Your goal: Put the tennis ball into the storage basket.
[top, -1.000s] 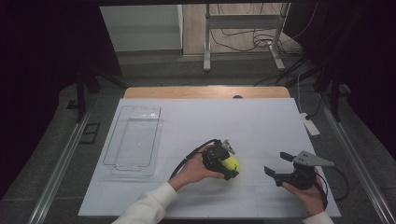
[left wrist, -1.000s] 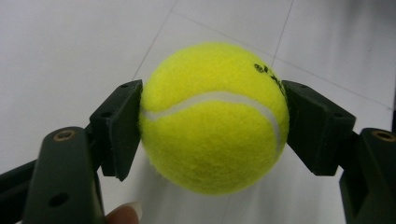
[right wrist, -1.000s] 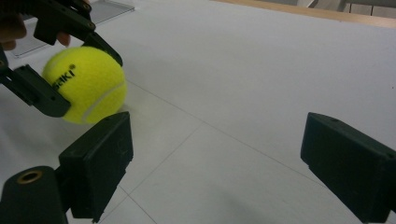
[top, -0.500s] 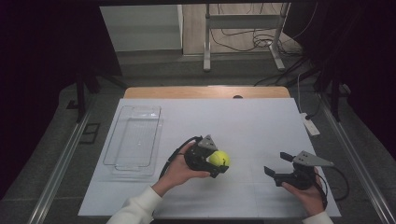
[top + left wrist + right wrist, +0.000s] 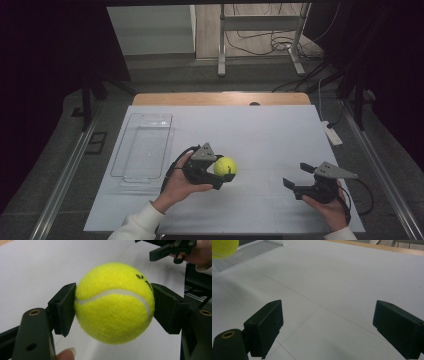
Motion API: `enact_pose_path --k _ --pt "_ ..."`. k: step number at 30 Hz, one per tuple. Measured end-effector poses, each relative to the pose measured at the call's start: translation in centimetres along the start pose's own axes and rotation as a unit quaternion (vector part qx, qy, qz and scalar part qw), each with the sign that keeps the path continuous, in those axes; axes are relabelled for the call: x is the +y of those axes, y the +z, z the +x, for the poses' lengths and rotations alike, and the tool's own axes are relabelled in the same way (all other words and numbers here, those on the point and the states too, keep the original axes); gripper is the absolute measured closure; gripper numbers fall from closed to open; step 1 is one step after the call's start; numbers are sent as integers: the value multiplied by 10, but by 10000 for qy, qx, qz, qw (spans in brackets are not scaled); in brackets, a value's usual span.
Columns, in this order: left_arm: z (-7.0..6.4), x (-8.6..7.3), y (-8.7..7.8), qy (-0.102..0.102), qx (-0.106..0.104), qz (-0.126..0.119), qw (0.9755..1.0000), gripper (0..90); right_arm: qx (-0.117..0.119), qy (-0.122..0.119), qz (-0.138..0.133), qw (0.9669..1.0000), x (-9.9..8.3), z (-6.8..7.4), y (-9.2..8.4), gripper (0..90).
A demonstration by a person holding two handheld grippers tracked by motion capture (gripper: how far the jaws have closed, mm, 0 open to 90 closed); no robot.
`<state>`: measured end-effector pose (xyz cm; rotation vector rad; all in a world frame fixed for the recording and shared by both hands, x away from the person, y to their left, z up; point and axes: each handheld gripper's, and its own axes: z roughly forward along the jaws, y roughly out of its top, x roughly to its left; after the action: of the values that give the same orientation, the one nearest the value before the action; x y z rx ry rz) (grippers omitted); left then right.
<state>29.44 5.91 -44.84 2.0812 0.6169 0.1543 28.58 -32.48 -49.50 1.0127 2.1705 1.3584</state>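
A yellow ball (image 5: 225,166) is clamped between the jaws of the left gripper (image 5: 220,172), with both black pads (image 5: 64,308) pressed flat against its sides, as is seen close up in the left gripper view, where the ball's white seam runs across its middle. The ball is held off the white table (image 5: 260,135), near the table's middle, a little toward the person's side. The left gripper is gripped from behind by the left hand (image 5: 180,182), from which a white sleeve (image 5: 137,225) runs to the bottom edge of the high view. A clear tray (image 5: 145,150) is seen lying on the table to the left of the ball, near it but apart from it. The right gripper (image 5: 297,185) is held low at the right of the table by the right hand (image 5: 327,207), well apart from the ball, with its jaws spread wide and nothing between them; bare table is seen between the pads (image 5: 265,325) in the right gripper view. In that view the ball is seen at the top left corner, with the tray beyond it
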Motion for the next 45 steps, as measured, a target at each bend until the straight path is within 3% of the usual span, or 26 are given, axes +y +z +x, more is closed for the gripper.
enact_pose_path --k 21,45 --pt "9 -2 -35 -203 190 -656 9975 270 29 4 -14 10000 2 1 3 98" --pt "14 9 -45 -273 291 -884 9953 271 0 26 -8 10000 2 1 2 98"
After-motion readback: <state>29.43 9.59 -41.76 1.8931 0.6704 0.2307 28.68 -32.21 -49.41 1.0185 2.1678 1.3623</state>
